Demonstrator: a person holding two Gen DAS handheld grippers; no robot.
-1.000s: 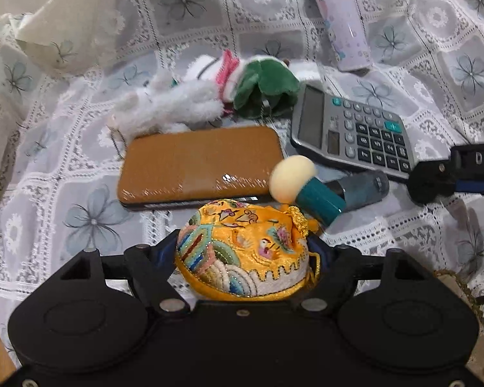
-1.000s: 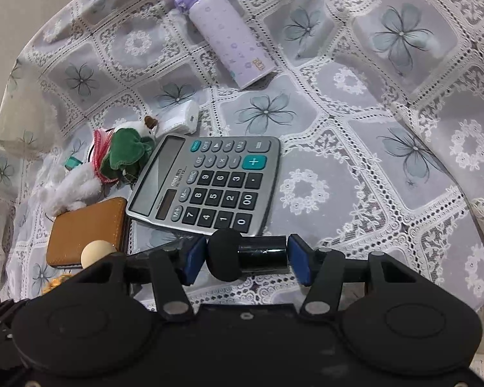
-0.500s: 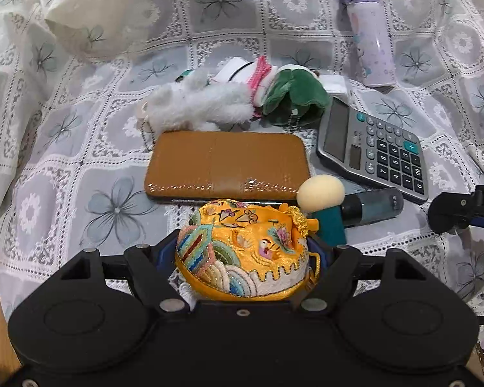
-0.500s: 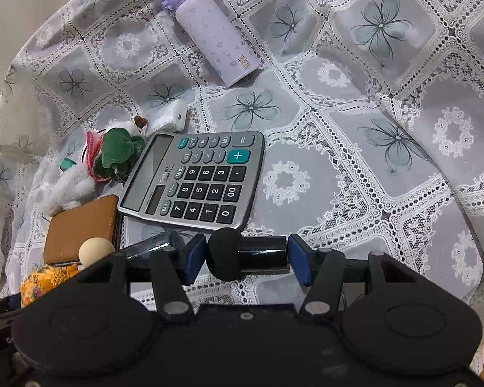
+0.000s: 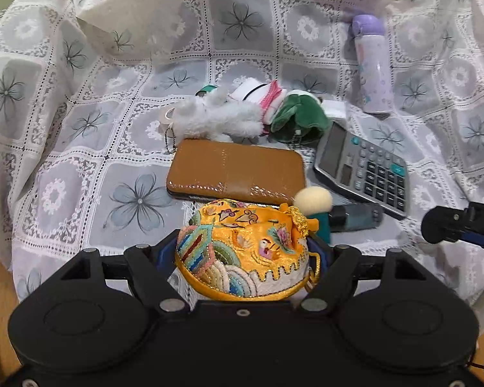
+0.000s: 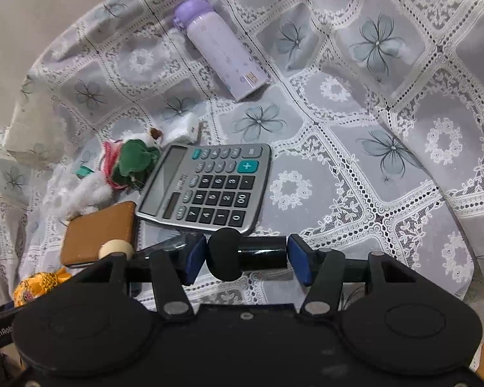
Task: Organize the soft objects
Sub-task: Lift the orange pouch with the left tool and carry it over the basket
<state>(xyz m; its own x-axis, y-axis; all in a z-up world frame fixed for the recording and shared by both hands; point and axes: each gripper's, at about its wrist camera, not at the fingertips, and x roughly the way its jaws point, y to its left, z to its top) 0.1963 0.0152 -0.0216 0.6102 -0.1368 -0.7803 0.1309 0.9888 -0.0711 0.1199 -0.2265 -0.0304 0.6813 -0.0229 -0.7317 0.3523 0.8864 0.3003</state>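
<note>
At lower centre, the left gripper (image 5: 242,258) pinches an embroidered yellow pouch (image 5: 245,254). The right gripper (image 6: 247,254) clamps a black makeup brush (image 6: 242,253) at lower centre, below the calculator (image 6: 206,190).

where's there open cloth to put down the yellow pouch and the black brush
Bare tablecloth lies left of the brown wallet; more lies right of the calculator, below the purple bottle. The middle is crowded: plush toys, wallet, calculator.
</note>
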